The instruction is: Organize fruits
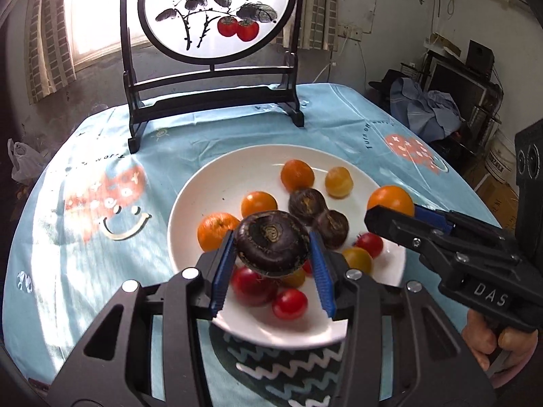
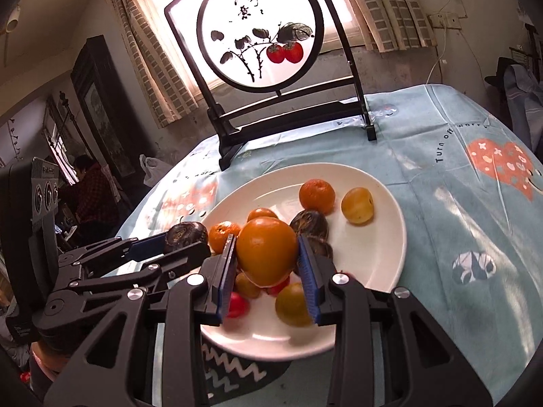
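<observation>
A white plate on the blue tablecloth holds several oranges, dark chestnut-like fruits, red tomatoes and yellow fruits. My left gripper is shut on a dark brown fruit and holds it above the plate's near side. My right gripper is shut on an orange fruit above the plate. In the left wrist view the right gripper comes in from the right with the orange fruit. In the right wrist view the left gripper holds the dark fruit at the left.
A black wooden stand with a round painted screen stands at the back of the table. A dark zigzag-patterned mat lies under the plate's near edge. Loose fruits on the plate include an orange and a yellow fruit.
</observation>
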A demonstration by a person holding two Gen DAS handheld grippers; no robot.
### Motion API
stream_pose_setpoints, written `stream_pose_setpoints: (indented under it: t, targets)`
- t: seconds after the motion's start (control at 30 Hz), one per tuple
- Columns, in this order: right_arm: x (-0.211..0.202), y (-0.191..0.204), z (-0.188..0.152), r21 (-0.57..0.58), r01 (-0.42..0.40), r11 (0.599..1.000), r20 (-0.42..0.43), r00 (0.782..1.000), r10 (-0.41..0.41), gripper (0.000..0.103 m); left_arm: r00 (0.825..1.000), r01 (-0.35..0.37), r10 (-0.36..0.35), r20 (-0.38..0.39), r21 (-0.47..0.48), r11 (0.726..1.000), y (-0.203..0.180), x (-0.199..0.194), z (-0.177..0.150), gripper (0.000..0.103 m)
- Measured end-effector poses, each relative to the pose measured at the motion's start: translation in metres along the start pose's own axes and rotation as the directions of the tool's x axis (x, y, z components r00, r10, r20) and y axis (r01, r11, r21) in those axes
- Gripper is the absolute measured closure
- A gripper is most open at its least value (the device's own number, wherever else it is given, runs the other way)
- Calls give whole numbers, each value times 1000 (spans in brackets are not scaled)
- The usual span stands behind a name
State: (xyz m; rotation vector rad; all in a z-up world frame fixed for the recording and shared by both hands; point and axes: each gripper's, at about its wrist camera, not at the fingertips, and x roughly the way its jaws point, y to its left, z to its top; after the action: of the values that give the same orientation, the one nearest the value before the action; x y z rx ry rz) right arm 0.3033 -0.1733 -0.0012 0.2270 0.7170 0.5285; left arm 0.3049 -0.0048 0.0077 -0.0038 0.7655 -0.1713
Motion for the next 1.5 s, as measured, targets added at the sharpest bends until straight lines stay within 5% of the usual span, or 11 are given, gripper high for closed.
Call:
stream_pose_setpoints:
  t: [0.3, 0.53, 0.67, 0.7, 0.8, 0.9, 1.0, 1.5]
  targets:
    - [49, -17, 15, -15, 28, 999, -66, 997, -29, 67, 998, -43, 40, -56, -50, 998, 30, 51, 26, 59]
    - [54, -15, 16, -40, 34, 999, -80, 996, -37, 63, 995, -88, 85, -50, -53, 995, 33, 52, 24, 55]
    - [38, -6, 20, -60, 48, 997, -68, 996, -52, 50, 987, -157, 159, 17, -72, 985, 32, 22, 23, 15]
    - [30, -3, 20, -59, 50, 997, -58, 997, -53, 35, 984, -170, 173, 33, -73, 983, 31, 13, 22, 10]
    - [6, 10, 16, -77, 37, 996, -44, 998, -41, 34, 983, -172, 176, 52, -73, 982, 27, -15, 16, 3]
    - [-14, 28, 4, -133, 73, 988, -87, 993, -85, 32, 985, -160, 164, 53, -76, 984, 22, -44, 4, 2]
    - [-37, 45, -17, -188, 100, 977, -106, 987, -121, 1, 982, -173, 178, 60, -77, 982, 16, -73, -16, 2]
    - [-133, 83, -110, -251, 156, 955, -95, 978, -184, 1, 986, -142, 145, 88, -35, 989, -21, -180, -118, 2]
